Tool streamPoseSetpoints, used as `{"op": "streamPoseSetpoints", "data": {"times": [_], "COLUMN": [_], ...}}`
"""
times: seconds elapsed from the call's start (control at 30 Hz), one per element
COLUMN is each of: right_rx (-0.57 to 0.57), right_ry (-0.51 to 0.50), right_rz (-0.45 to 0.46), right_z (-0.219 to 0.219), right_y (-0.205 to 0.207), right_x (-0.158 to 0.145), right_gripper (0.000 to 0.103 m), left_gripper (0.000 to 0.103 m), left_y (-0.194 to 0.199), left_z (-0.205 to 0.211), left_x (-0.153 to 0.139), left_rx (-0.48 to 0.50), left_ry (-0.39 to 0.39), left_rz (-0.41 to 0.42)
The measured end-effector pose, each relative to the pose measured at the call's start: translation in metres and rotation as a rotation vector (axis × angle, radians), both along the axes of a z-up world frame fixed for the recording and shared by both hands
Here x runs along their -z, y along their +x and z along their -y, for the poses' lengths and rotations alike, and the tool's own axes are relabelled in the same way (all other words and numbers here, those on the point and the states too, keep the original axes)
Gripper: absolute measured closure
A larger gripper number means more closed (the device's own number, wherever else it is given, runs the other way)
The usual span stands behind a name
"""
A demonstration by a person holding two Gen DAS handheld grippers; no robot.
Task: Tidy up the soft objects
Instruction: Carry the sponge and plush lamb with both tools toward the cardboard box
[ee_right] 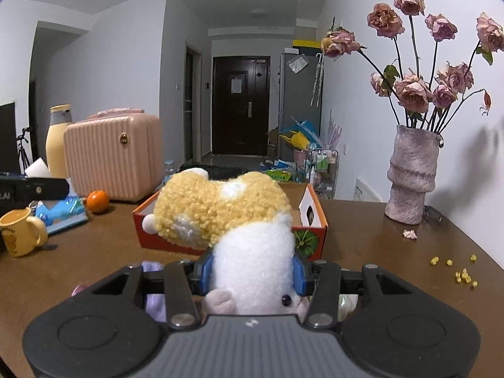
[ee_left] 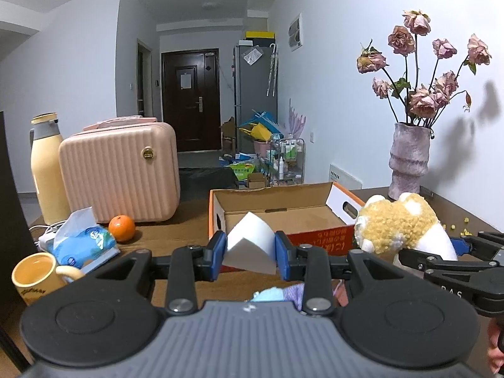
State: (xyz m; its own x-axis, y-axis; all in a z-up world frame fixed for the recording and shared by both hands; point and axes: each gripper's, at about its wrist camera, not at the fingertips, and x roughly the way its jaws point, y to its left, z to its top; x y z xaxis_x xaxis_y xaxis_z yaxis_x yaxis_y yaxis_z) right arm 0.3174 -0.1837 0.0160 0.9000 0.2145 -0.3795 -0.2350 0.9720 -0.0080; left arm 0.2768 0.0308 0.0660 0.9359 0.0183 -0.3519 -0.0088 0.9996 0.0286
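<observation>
the left tool clenched a white sponge just before the open cardboard box — the right tool gripped a plush toy above the counter.

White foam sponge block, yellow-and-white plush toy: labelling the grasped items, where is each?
white foam sponge block [ee_left: 250,245], left wrist view, front face.
yellow-and-white plush toy [ee_right: 255,267], right wrist view, white belly.
</observation>
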Motion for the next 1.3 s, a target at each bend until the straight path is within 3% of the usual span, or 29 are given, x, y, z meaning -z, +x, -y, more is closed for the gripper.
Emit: {"op": "streamPoseSetpoints", "data": {"times": [0.47,1.3], "right_rx": [0.002,0.002], "right_ry": [-0.014,-0.074], "right_rz": [0.027,-0.001], "right_z": [-0.013,-0.019], "right_y": [0.051,0.154], "right_x": [-0.009,-0.016], "right_gripper": [0.057,0.057], "left_gripper": [0.069,0.069], "left_y": [0.060,0.177], "left_z": [-0.005,-0.019], "left_x": [-0.001,0.006], "left_rx": [0.007,-0.013], "left_ry": [-0.043,-0.052], "left_rz": [0.023,-0.022]}}
